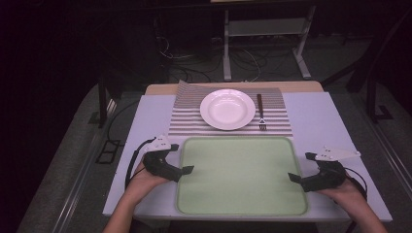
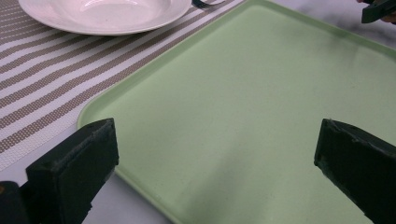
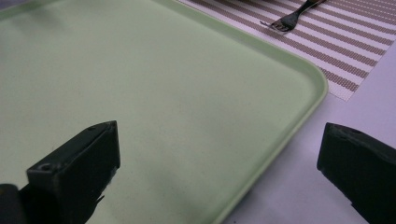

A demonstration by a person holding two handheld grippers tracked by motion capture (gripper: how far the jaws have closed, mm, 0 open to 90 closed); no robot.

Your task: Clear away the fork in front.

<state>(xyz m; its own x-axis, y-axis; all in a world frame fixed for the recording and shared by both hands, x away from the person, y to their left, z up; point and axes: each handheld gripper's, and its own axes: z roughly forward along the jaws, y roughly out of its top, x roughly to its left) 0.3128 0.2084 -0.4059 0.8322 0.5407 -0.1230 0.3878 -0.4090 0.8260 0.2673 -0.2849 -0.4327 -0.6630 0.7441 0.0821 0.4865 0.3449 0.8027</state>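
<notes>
A pale green tray [image 1: 241,174] lies bare on the near half of the white table [image 1: 320,121]. Beyond it a striped placemat [image 1: 187,121] carries a white plate [image 1: 227,108] and a fork [image 1: 261,112] to the plate's right. My left gripper [image 1: 187,170] sits at the tray's left edge. In the left gripper view this gripper [image 2: 217,163] is open, its jaws spread wide over the tray [image 2: 261,93] corner. My right gripper [image 1: 294,177] sits at the tray's right edge. It is open too [image 3: 219,168], straddling the tray [image 3: 140,79] rim.
The plate [image 2: 102,14] and placemat [image 2: 42,79] lie just past the tray's far edge. The fork [image 3: 292,16] points its tines toward the tray. Bare table flanks the tray on both sides. Beyond the table are cables and a metal stand [image 1: 265,29].
</notes>
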